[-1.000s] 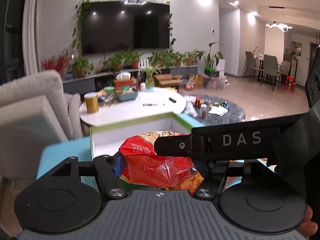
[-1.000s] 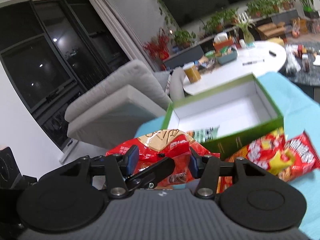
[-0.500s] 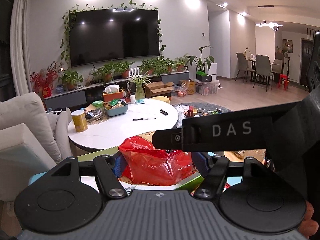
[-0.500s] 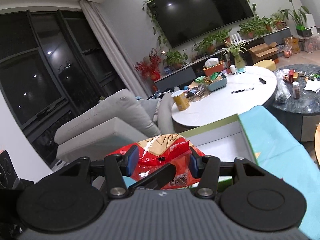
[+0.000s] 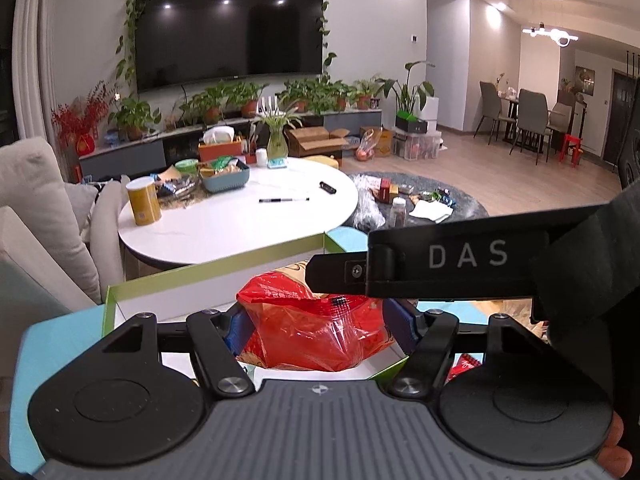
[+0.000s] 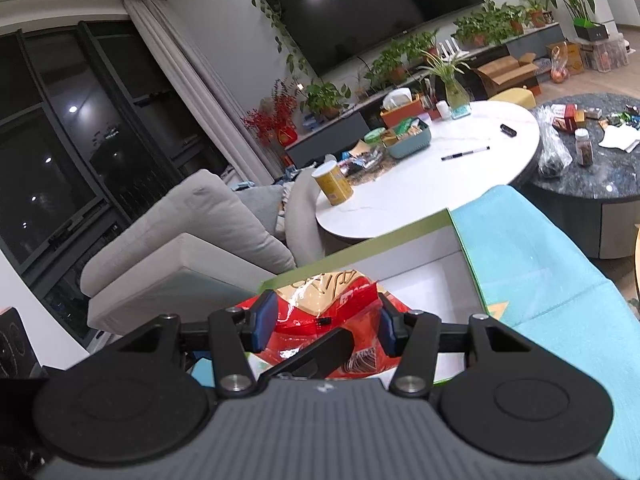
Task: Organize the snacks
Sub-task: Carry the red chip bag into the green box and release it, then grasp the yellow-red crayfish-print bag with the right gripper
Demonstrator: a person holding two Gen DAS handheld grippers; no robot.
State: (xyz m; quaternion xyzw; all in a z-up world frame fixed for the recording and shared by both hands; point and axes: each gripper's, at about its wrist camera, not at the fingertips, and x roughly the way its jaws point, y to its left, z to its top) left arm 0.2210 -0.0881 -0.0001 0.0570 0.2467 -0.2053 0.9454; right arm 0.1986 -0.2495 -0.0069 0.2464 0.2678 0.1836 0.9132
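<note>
Blue pads (image 5: 236,330) of the left gripper (image 5: 316,330) press both sides of a red snack bag (image 5: 316,328), clamping it. The right gripper (image 6: 324,322) pinches the same bag from the other side, its 2 pads against the crinkled plastic. Held between the 2 grippers, the bag hangs over a green box (image 5: 224,268) with a white interior, which sits on a turquoise surface (image 6: 552,292). Beyond stands a white round table (image 5: 248,220) carrying a yellow can (image 5: 143,203).
</note>
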